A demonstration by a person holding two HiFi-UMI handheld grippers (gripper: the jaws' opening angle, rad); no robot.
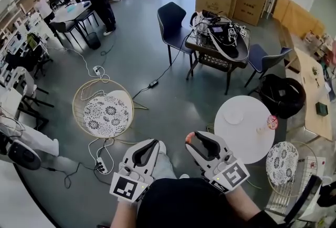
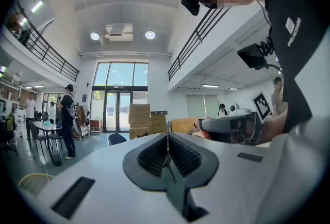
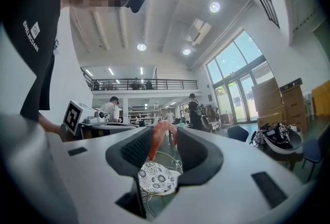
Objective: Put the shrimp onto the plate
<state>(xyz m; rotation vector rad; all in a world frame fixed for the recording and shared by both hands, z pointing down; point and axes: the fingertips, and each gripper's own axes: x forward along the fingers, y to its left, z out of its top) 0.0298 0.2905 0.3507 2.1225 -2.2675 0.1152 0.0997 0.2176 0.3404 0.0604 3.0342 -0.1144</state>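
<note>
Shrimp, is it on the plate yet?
Not yet. Done: the shrimp is picked up, pinched in the right gripper up in the air. The left gripper is shut and empty. Left to do: carry it over to the small white plate on the round table and let go.

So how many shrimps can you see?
1. The shrimp is pinched between the jaws of the right gripper, up in the air in front of the person. More could be hidden out of view.
</note>
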